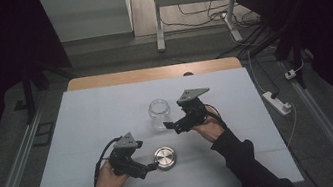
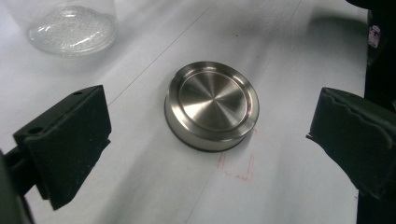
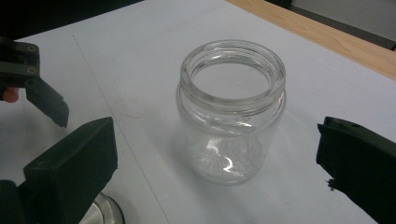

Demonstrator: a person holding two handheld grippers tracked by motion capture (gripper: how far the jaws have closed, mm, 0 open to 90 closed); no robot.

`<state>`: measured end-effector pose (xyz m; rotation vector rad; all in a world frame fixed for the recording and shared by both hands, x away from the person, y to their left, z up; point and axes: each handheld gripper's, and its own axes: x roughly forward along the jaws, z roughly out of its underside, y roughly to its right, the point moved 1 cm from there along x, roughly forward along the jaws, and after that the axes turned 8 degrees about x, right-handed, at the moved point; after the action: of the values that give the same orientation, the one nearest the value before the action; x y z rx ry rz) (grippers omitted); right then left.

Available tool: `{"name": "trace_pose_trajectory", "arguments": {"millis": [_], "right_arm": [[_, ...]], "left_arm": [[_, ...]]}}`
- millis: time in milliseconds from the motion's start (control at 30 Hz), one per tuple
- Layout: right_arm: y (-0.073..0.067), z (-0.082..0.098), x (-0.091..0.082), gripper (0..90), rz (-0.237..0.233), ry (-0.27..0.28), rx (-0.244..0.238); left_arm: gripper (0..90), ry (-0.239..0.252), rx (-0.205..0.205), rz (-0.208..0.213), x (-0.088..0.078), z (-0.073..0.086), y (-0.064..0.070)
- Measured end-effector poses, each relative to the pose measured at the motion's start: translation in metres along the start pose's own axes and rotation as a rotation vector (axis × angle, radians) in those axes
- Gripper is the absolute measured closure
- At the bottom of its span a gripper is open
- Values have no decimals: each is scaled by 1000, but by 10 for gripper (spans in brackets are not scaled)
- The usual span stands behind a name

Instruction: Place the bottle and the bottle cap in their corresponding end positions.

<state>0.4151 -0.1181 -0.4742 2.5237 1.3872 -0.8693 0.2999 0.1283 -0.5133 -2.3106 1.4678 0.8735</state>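
An empty clear glass jar (image 1: 159, 114) stands upright and uncapped near the middle of the white sheet. Its round brushed-steel lid (image 1: 165, 157) lies flat on the sheet in front of it. My left gripper (image 1: 149, 167) rests just left of the lid, jaws open. In the left gripper view the lid (image 2: 211, 105) lies untouched ahead of the wide-apart jaws of the left gripper (image 2: 212, 144), with the jar base (image 2: 70, 25) beyond. My right gripper (image 1: 172, 126) hovers at the jar's right, open. In the right gripper view the jar (image 3: 232, 112) stands ahead of the spread jaws of the right gripper (image 3: 215, 172), free of both pads.
The white sheet (image 1: 107, 113) covers the table up to a wooden strip (image 1: 151, 73) at the far edge. Faint red marks (image 2: 238, 170) lie beside the lid. On the floor to the right are a power strip (image 1: 277, 101) and cables; desk legs (image 1: 159, 23) stand behind.
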Motion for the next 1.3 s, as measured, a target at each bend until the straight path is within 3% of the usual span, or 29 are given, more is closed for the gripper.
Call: {"name": "trace_pose_trajectory", "arguments": {"millis": [467, 1300], "right_arm": [[-12, 9, -13, 0, -1, -13, -20], [-29, 30, -33, 0, -10, -40, -25]], "left_arm": [[0, 3, -12, -28, -15, 8, 2], [0, 41, -62, -42, -45, 25, 3]]}}
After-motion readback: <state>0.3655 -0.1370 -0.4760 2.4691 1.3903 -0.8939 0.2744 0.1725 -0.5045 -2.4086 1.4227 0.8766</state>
